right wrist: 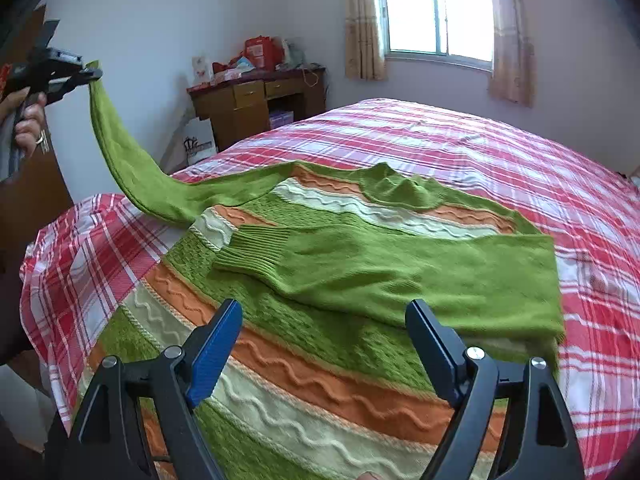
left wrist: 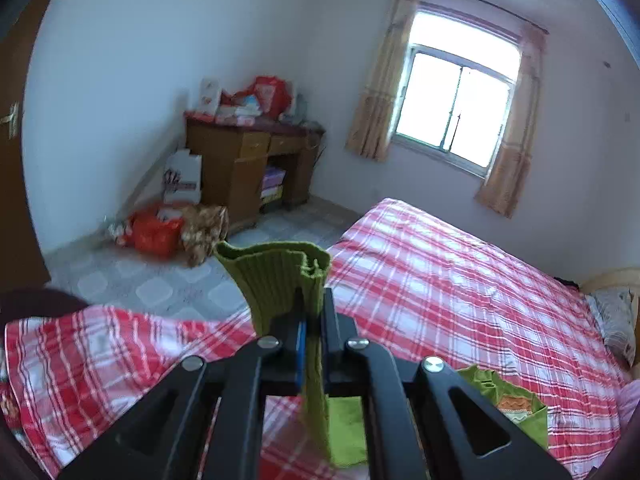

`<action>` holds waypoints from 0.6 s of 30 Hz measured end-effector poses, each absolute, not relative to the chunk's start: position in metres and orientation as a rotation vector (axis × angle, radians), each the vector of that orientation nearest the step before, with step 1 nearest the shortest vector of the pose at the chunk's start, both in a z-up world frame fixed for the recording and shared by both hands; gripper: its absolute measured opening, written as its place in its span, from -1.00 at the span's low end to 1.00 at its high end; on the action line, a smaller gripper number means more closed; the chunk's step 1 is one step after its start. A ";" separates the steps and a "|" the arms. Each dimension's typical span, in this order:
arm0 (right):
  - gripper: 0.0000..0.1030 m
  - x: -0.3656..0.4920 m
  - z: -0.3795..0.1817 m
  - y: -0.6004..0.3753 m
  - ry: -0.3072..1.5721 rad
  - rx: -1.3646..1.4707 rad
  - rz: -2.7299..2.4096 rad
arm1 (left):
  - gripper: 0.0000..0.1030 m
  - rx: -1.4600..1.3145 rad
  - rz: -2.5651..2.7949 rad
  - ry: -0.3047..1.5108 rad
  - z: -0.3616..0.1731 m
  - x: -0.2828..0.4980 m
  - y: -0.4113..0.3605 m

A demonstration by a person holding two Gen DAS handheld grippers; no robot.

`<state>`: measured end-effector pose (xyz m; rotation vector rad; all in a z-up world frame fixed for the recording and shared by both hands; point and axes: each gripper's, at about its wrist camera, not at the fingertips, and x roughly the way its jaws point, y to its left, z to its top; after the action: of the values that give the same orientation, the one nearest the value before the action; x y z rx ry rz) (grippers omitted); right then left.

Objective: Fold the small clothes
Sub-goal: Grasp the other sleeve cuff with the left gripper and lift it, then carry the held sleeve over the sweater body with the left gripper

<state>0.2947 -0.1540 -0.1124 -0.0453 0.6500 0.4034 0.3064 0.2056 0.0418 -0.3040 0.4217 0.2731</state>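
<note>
Up at the left of the right wrist view, the left gripper (right wrist: pixel 94 74) is clamped on the ribbed cuff of the long green sleeve (right wrist: pixel 120 156), holding it raised above the red-and-white checked bedspread (right wrist: pixel 500 152). That sleeve belongs to the green knitted sweater with orange and cream wavy stripes (right wrist: pixel 320 360), which lies flat on the bed, its other sleeve (right wrist: pixel 400 272) folded across the chest. Over the sweater's lower body, the right gripper (right wrist: pixel 324 344) hovers with jaws spread wide, gripping nothing.
</note>
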 end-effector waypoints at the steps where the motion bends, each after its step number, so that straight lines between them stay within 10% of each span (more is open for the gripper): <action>1: 0.64 0.292 -0.112 -0.158 0.646 -0.039 0.401 | -0.90 -0.288 0.268 0.416 0.045 0.310 0.197; 18: 0.64 0.272 -0.119 -0.210 0.636 0.034 0.353 | -0.90 -0.157 0.116 0.420 0.060 0.363 0.064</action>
<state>0.2720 -0.2097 -0.1189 0.0344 0.6364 0.3530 0.3627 0.0644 0.0596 -0.1569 0.4196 0.1164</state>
